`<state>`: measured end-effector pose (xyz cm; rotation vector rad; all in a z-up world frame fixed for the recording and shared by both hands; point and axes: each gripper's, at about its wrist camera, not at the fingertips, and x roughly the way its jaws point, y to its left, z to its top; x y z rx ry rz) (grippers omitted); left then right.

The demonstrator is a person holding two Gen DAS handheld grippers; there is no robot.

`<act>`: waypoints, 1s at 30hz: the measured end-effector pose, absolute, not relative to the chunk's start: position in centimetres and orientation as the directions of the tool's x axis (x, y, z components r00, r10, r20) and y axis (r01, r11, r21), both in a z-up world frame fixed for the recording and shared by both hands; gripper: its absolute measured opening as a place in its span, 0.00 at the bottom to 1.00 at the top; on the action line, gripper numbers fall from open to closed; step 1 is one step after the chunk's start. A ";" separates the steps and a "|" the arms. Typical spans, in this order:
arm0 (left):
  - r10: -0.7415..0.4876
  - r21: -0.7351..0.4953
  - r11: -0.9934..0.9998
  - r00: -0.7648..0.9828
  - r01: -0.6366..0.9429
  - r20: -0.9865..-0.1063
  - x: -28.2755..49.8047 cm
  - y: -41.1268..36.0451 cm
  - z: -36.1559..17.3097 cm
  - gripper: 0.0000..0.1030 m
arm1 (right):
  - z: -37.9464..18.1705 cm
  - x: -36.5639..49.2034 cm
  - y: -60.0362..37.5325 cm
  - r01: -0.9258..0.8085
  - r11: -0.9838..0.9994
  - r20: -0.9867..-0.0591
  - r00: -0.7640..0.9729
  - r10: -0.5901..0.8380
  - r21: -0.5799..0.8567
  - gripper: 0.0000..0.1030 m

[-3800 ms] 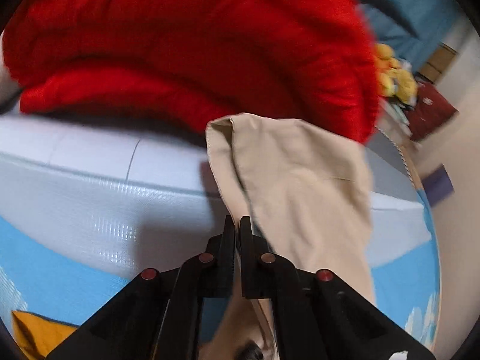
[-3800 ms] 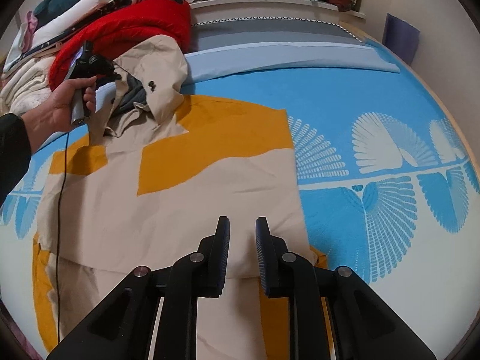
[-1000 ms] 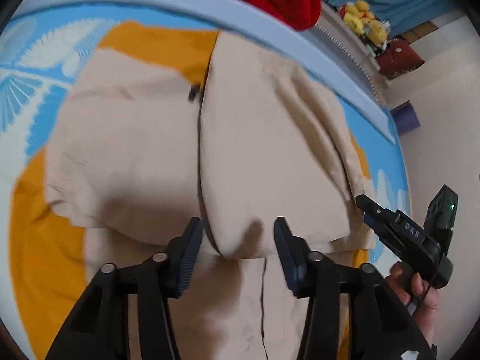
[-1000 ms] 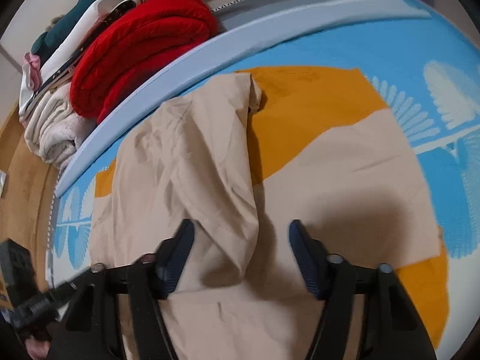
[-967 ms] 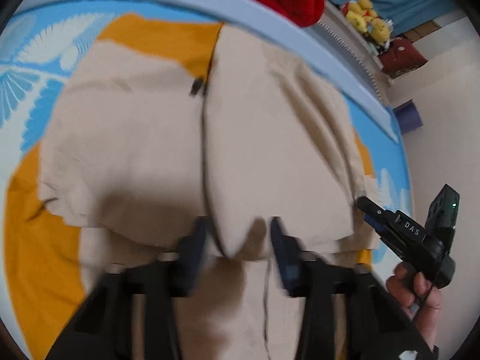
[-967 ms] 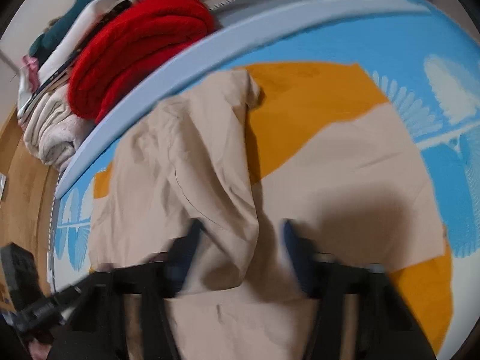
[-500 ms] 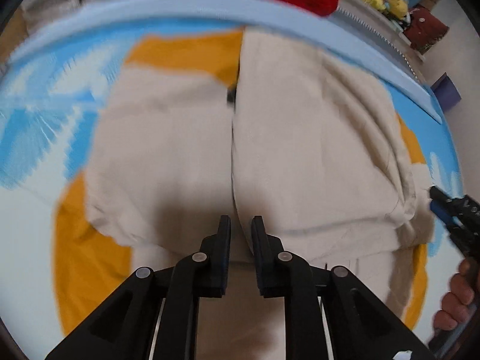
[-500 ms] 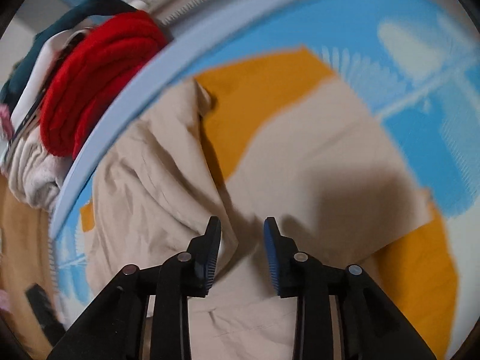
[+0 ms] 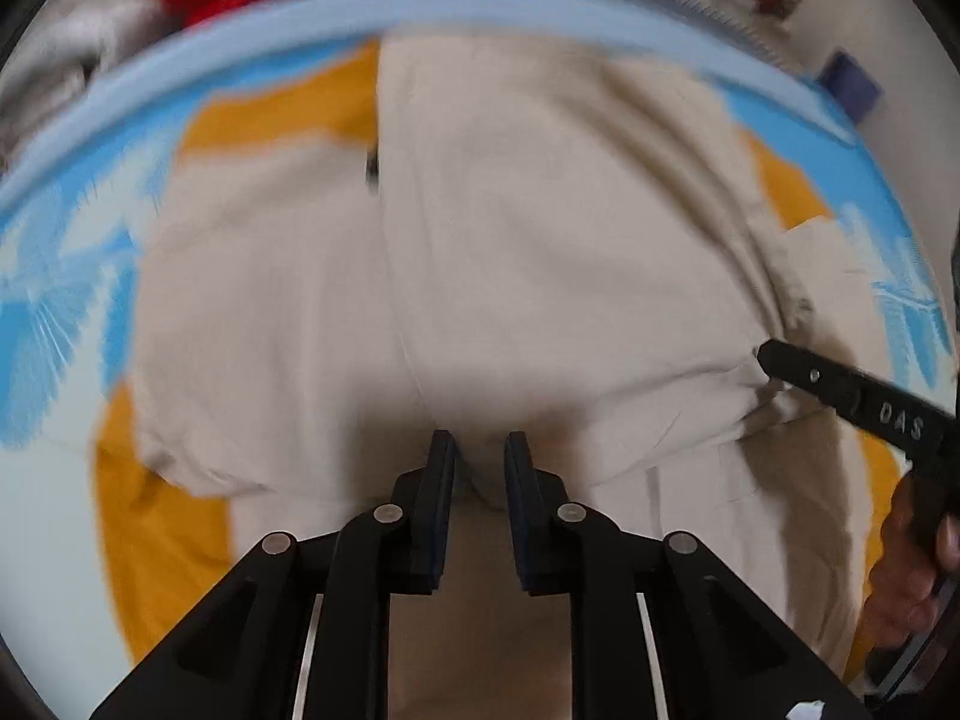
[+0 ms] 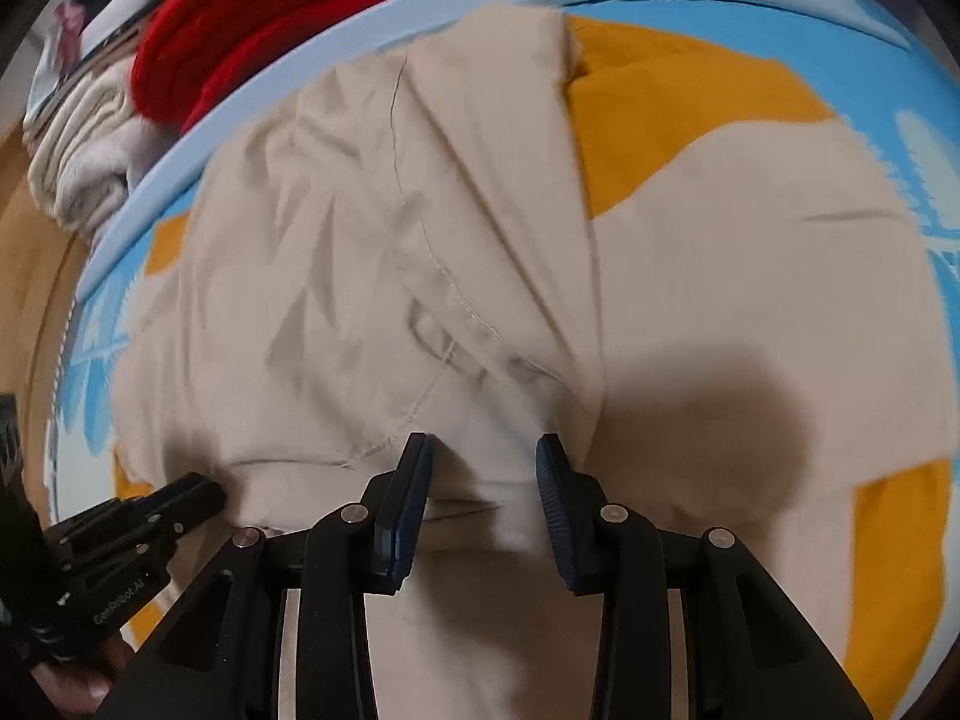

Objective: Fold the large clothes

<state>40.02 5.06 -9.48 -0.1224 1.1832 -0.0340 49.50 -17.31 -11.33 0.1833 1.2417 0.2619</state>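
We find the beige coat spread on the blue bedsheet, its folded lower edge nearest us. The left gripper has just opened slightly on that edge's cloth; the right gripper straddles it, jaws apart, not pinching. Open sheet lies to the right.

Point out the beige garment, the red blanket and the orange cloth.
beige garment (image 10: pixel 372 252): right wrist view, on its folded-over upper layer.
red blanket (image 10: pixel 288 18): right wrist view, on its rolled front.
orange cloth (image 10: pixel 678 102): right wrist view, on its exposed upper part.

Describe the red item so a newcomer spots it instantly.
Start at the pale blue bed edge beyond the beige garment. Just past it lies a folded red blanket, thick and ribbed. It is the only bright red thing there, with a cream bundle beside it.
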 end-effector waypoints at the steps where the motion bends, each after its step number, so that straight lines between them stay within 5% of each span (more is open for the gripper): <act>1: -0.093 -0.116 0.993 0.412 -0.032 -0.907 39.5 5.2 -8.0 0.15 | -9.7 49.4 -17.7 -0.107 0.956 -0.894 0.337 0.294 0.274 0.36; 10: -0.082 -0.099 0.995 0.713 0.018 -0.696 31.7 6.5 3.7 0.15 | 7.5 43.4 -22.7 -0.164 0.964 -0.631 0.730 0.262 0.210 0.36; 17: -0.110 -0.189 0.982 0.800 -0.005 -0.590 18.0 10.5 9.2 0.16 | 18.6 28.7 -29.2 -0.136 0.963 -0.430 0.874 0.227 0.232 0.36; 19: -0.106 -0.170 0.986 0.796 0.004 -0.596 14.2 11.5 9.1 0.14 | 19.0 24.5 -31.2 -0.134 0.964 -0.428 0.875 0.224 0.230 0.33; 21: -0.084 -0.125 0.992 0.786 0.008 -0.612 10.2 12.6 8.2 0.08 | 18.5 20.3 -33.0 -0.150 0.970 -0.443 0.869 0.222 0.193 0.13; 30: -0.126 -0.296 0.941 0.639 -0.166 -0.759 6.0 17.4 -1.9 0.04 | 6.1 14.2 -37.9 -0.057 0.983 -0.714 0.680 0.167 0.175 0.14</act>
